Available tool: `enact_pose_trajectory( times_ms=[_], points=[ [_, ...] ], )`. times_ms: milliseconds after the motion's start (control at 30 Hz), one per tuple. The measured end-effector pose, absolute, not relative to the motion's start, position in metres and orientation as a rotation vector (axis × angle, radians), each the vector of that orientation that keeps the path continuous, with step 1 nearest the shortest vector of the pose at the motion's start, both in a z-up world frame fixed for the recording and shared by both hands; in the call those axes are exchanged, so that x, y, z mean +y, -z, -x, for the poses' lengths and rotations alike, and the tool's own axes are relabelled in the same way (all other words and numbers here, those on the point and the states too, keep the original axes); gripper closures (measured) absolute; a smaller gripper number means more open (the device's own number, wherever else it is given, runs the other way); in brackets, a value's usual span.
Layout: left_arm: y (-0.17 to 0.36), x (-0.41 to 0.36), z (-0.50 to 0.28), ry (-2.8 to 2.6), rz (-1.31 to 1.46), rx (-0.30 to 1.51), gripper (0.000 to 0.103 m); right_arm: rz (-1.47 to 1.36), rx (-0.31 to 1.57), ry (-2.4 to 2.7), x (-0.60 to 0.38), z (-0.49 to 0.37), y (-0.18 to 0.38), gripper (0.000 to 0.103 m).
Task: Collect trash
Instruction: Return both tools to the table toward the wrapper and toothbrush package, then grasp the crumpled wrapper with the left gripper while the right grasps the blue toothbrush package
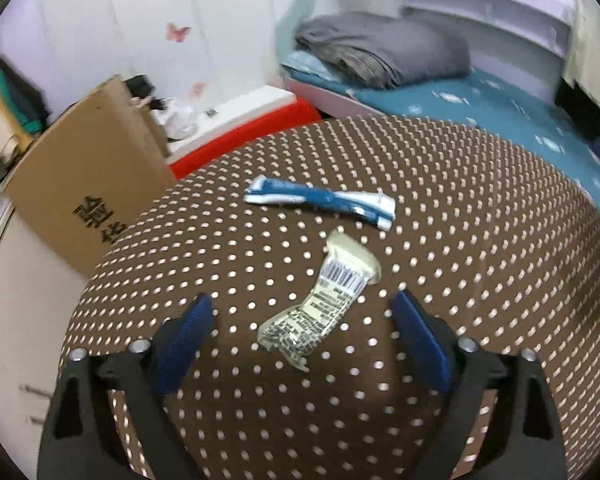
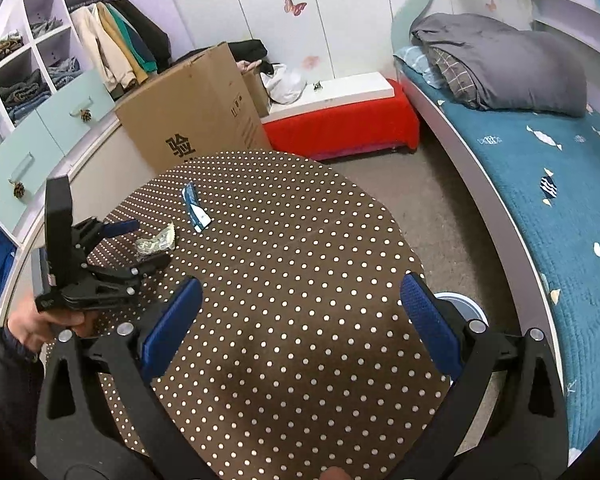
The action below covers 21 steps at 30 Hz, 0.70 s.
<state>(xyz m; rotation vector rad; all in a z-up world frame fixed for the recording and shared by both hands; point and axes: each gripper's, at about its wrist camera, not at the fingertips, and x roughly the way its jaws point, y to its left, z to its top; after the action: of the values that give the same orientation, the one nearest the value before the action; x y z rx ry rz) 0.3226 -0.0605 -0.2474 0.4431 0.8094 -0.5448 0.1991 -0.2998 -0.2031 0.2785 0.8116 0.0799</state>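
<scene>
Left gripper (image 1: 302,308) wide open over a crumpled wrapper (image 1: 320,304), nothing picked up yet

The wrapper lies flat on the dotted table (image 1: 480,240) between the left gripper's spread jaws, with a blue pack (image 1: 320,200) just beyond it at 12 o'clock. Both look like thin film, so I'd guess near weightless, floppy and a bit slick; pinching the bunched-up middle of the wrapper seems a safer bet than its flat flared end, which would probably just fold away. There's a barcode and small print on it, too blurry to read. The box (image 1: 88,184) at 10 o'clock has big dark characters, one looks like 验. Right gripper (image 2: 300,300) hangs open too, holding nothing, over bare table at 5 o'clock from the trash, and a round bin rim (image 2: 466,304) peeks out by its right jaw
</scene>
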Motion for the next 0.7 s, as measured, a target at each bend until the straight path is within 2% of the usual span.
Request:
enact_pose_trajectory(
  times_ms=[33, 67, 133, 167, 200, 667, 700],
  points=[
    [0.248, -0.06, -0.326, 0.599, -0.43, 0.821, 0.03, -0.275, 0.816, -0.084, -0.298, -0.202, 0.204, 0.006],
    [0.248, -0.06, -0.329, 0.635, -0.415, 0.837, 0.036, -0.271, 0.823, -0.09, -0.295, -0.206, 0.206, 0.006],
    [0.248, -0.059, -0.331, 0.692, -0.387, 0.865, 0.065, -0.259, 0.833, -0.098, -0.29, -0.213, 0.208, 0.006],
    [0.248, -0.059, -0.33, 0.7, -0.387, 0.864, 0.072, -0.251, 0.838, -0.105, -0.285, -0.218, 0.209, 0.006],
    [0.248, -0.058, -0.328, 0.697, -0.394, 0.858, 0.084, -0.241, 0.843, -0.116, -0.28, -0.224, 0.211, 0.006],
    [0.251, 0.001, -0.28, 0.473, -0.197, 0.873, 0.086, 0.01, 0.894, -0.291, -0.176, -0.336, 0.236, 0.007],
    [0.251, 0.007, -0.279, 0.453, -0.177, 0.876, 0.086, 0.031, 0.9, -0.302, -0.17, -0.344, 0.238, 0.011]
  ],
)
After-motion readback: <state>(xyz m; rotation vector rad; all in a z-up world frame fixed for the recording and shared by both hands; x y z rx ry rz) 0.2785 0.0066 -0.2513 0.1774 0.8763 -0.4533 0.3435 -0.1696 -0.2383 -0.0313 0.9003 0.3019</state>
